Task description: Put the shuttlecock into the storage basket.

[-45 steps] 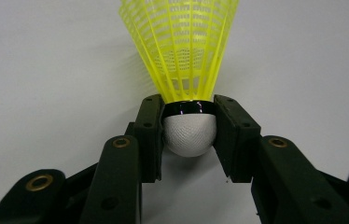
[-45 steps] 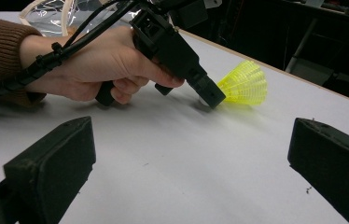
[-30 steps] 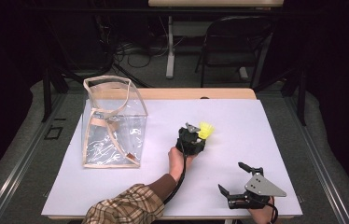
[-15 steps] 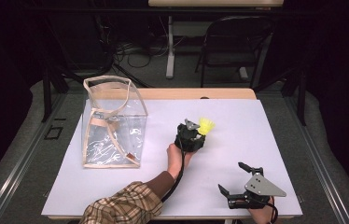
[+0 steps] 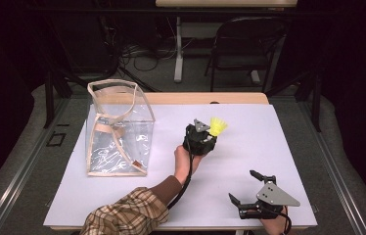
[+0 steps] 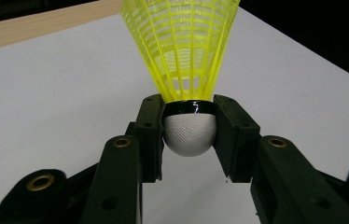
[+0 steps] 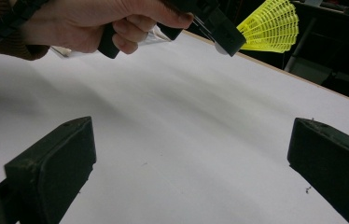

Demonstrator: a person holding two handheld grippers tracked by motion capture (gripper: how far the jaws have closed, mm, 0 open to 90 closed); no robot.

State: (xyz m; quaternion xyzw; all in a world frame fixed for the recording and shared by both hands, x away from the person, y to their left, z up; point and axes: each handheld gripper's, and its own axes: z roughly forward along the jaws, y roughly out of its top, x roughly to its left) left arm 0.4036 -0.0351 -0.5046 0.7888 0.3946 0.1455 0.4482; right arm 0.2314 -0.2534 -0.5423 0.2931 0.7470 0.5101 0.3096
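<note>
A yellow shuttlecock (image 5: 217, 126) with a white rounded cork (image 6: 189, 134) is held above the white table. My left gripper (image 5: 209, 134) is shut on the cork, and its yellow skirt (image 6: 182, 44) fans out away from the jaws. In the right gripper view the shuttlecock (image 7: 269, 26) hangs in the air at the top, beside the hand that holds the left gripper. My right gripper (image 5: 247, 187) rests near the table's front right edge, jaws wide apart with nothing between them (image 7: 189, 163).
A clear plastic bag (image 5: 117, 129) with tan trim and straps stands upright at the table's left. The white table top (image 5: 269, 142) ends in a wooden strip at the back. A chair and cables stand on the floor beyond it.
The left gripper has lifted the shuttlecock a little and drawn it slightly toward the bag. The right gripper has stayed where it was.
</note>
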